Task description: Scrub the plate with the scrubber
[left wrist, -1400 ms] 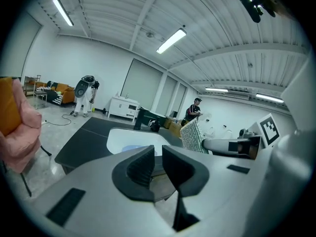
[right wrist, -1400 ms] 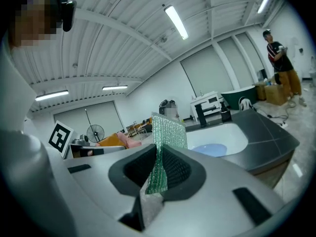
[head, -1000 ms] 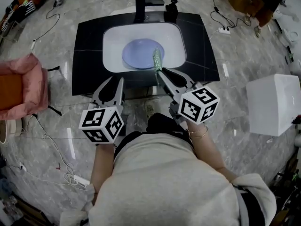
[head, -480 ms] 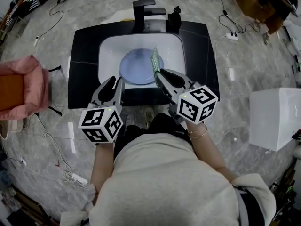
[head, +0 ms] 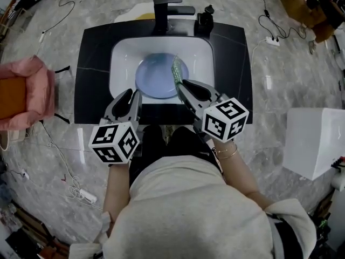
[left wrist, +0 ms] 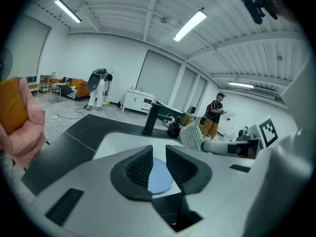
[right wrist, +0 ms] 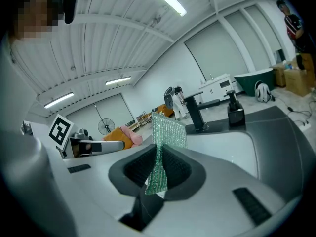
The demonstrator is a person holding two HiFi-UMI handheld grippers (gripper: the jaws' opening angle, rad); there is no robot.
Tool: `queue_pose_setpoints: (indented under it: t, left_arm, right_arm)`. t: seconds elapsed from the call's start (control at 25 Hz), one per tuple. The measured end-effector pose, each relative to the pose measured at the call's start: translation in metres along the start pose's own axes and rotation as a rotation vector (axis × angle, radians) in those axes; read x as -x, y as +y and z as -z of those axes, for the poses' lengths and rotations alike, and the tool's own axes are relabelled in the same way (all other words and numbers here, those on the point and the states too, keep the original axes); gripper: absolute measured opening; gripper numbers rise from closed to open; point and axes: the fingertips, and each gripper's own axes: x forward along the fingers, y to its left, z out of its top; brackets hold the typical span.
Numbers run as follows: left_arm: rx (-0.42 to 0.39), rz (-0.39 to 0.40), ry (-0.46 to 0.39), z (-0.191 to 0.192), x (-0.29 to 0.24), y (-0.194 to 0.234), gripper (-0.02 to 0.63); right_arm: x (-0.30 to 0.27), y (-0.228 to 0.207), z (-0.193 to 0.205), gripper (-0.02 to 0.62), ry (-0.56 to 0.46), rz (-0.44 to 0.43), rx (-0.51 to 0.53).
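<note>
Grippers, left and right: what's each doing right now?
Left gripper: open, empty; jaws have just been opening.
Right gripper: shut on the green mesh scrubber.

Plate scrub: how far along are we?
Done: the right claw is shut on the scrubber, and the plate lies in the sink. In hand: both claws are at the sink's front edge, scrubber upright over the plate's right rim, no contact evident. The left claw has just been opening, with nothing between its jaws. Left: the scrubbing itself.
</note>
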Motion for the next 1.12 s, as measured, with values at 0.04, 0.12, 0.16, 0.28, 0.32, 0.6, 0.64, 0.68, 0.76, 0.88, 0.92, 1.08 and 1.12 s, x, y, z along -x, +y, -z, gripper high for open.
queue_pose_setpoints:
  t: [0.04,0.12,0.16,0.28,0.32,0.6,0.64,0.68,0.76,0.88,0.92,1.08,1.12]
  left_arm:
    - [0.004,-0.004,0.007,0.002,-0.001,0.001,0.086]
    - [0.012,-0.008,0.018,0.004,-0.002,0.002,0.086]
    - [0.015,-0.009,0.023,0.005,-0.002,0.003,0.086]
    - [0.021,-0.013,0.042,0.011,-0.003,0.006,0.086]
    - [0.024,-0.014,0.048,0.012,-0.004,0.007,0.085]
    - [0.028,-0.002,0.091,0.016,-0.023,0.020,0.086]
    - [0.032,0.001,0.099,0.016,-0.027,0.023,0.086]
    - [0.036,0.004,0.109,0.017,-0.031,0.026,0.086]
    - [0.039,0.011,0.132,0.018,-0.038,0.032,0.086]
    - [0.038,0.012,0.158,0.017,-0.051,0.044,0.086]
    - [0.038,0.007,0.163,0.017,-0.056,0.049,0.086]
    - [0.033,0.003,0.203,0.017,-0.075,0.065,0.094]
    - [0.033,0.006,0.214,0.017,-0.079,0.068,0.097]
  right_arm:
    - [-0.001,0.000,0.000,0.057,0.004,-0.002,-0.002]
    - [-0.003,-0.002,0.001,0.057,0.011,-0.005,-0.005]
    - [-0.004,-0.003,0.001,0.057,0.014,-0.005,-0.006]
    - [-0.004,-0.006,0.004,0.057,0.024,0.003,-0.004]
    - [-0.004,-0.009,0.005,0.057,0.027,0.009,-0.004]
    - [-0.008,-0.029,0.006,0.057,0.052,0.067,-0.014]
    - [-0.009,-0.030,0.006,0.057,0.059,0.074,-0.016]
    - [-0.011,-0.032,0.007,0.057,0.066,0.081,-0.019]
    - [-0.015,-0.033,0.009,0.057,0.083,0.092,-0.030]
    - [-0.025,-0.035,0.012,0.057,0.108,0.102,-0.028]
    - [-0.030,-0.037,0.012,0.057,0.113,0.105,-0.024]
    - [-0.048,-0.041,0.009,0.057,0.117,0.126,-0.025]
    - [-0.052,-0.042,0.008,0.057,0.119,0.132,-0.024]
